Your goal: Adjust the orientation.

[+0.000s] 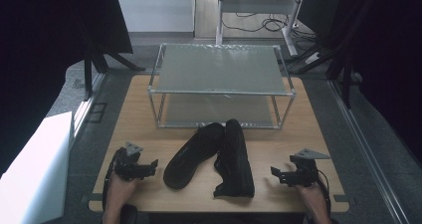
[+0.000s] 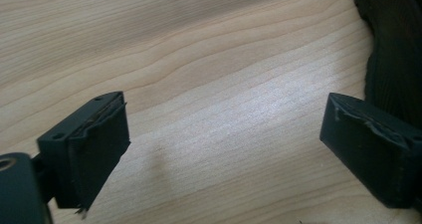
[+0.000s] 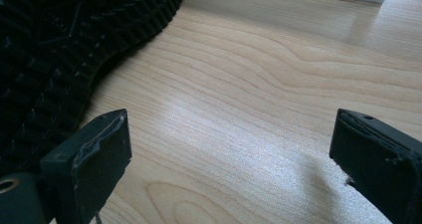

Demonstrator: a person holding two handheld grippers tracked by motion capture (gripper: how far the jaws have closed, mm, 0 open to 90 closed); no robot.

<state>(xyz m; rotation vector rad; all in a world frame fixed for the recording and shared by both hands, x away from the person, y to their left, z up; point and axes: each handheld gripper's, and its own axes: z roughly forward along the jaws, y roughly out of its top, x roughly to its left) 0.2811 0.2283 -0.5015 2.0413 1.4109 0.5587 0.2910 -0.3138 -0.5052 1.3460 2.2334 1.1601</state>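
Two black shoes lie in the middle of the wooden table (image 1: 278, 149). The left shoe (image 1: 194, 155) lies at a slant; the right shoe (image 1: 234, 159) lies on its side with its ribbed sole (image 3: 54, 50) turned toward my right gripper. My left gripper (image 1: 152, 165) rests near the front left, open, with bare wood between its jaws and the left shoe's edge (image 2: 393, 50) just beyond its right jaw. On the front right my right gripper (image 1: 276, 175) stands open over bare wood (image 3: 229, 114), beside the ribbed sole.
A two-tier metal-framed shelf rack (image 1: 219, 69) with frosted panels stands at the back of the table, just behind the shoes. A white box (image 1: 35, 169) sits off the table's left edge. Black curtains hang on both sides.
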